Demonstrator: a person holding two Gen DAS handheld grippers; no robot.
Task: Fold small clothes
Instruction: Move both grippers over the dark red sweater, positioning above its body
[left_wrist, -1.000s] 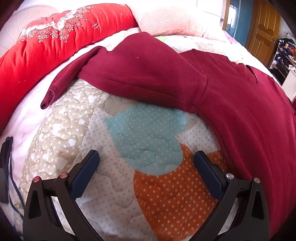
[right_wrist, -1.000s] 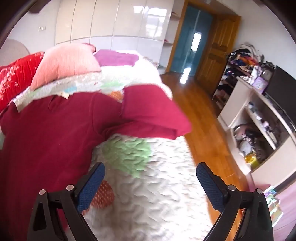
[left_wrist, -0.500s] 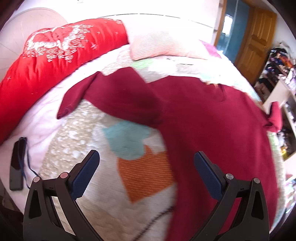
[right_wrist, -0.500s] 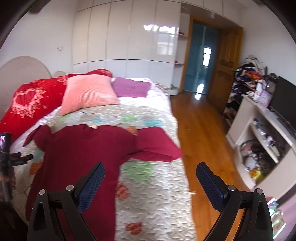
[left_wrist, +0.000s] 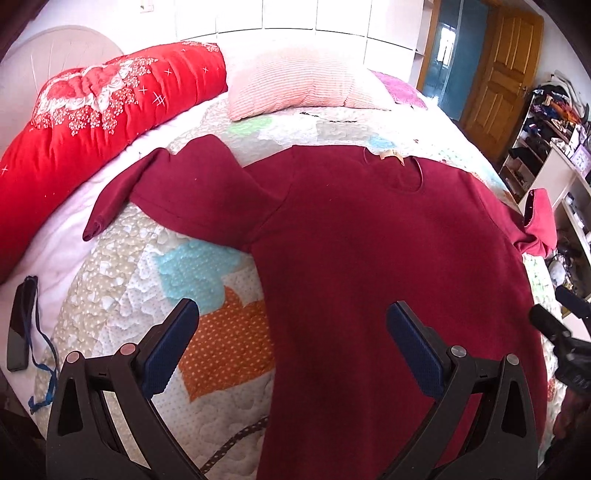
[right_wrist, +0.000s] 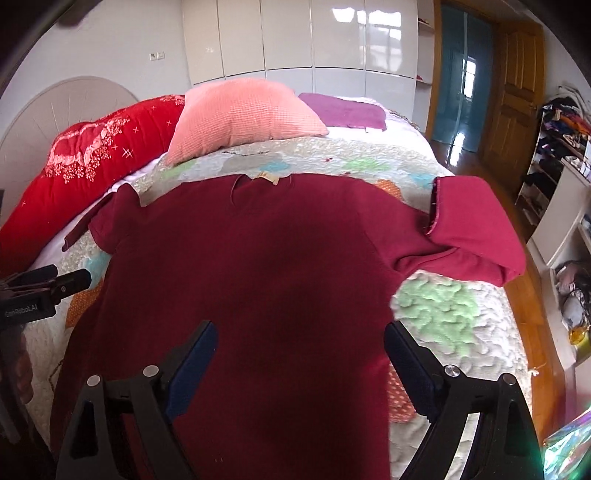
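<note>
Both grippers pulled back above the spread top, nothing folded yet

Left wrist view: the left gripper (left_wrist: 291, 339) has risen from close over the quilt (left_wrist: 207, 295) to a wider look, fingers open and empty; the maroon top (left_wrist: 388, 258) lies flat on the bed, neckline towards the pink pillow (left_wrist: 303, 88), its left sleeve (left_wrist: 177, 188) stretched towards the red duvet (left_wrist: 92, 122); right wrist view: the right gripper (right_wrist: 299, 354), fingers also spread and empty, has swung from the bed's edge to hover over the top's body (right_wrist: 258, 280); the right sleeve (right_wrist: 469, 225) lies doubled over at the bed's edge, so I judge a sleeve fold comes first.
</note>
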